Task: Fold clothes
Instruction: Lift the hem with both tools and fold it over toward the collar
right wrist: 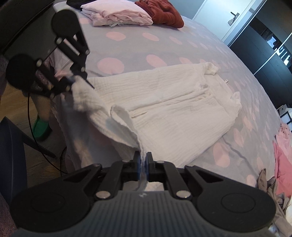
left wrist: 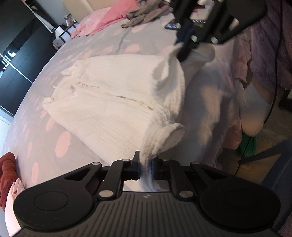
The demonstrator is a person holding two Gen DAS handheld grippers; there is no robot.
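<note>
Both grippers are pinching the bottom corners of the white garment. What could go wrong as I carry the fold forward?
1. The right hand-held gripper pinches only a thin edge of the white garment; it could slip out.
2. The left hand-held gripper holds a bunched corner, so the fold may land uneven.
3. The garment's near end hangs off the bed; releasing early could let it slide toward the floor.

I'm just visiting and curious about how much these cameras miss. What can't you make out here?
- White garment: the pinched edge is hidden between the closed jaws of the left gripper and the right gripper, each in its own view.
- Gray clothes, left view: cut off by the top edge and blurred.
- Folded pink stack, right view: its layers are too small to count.
</note>
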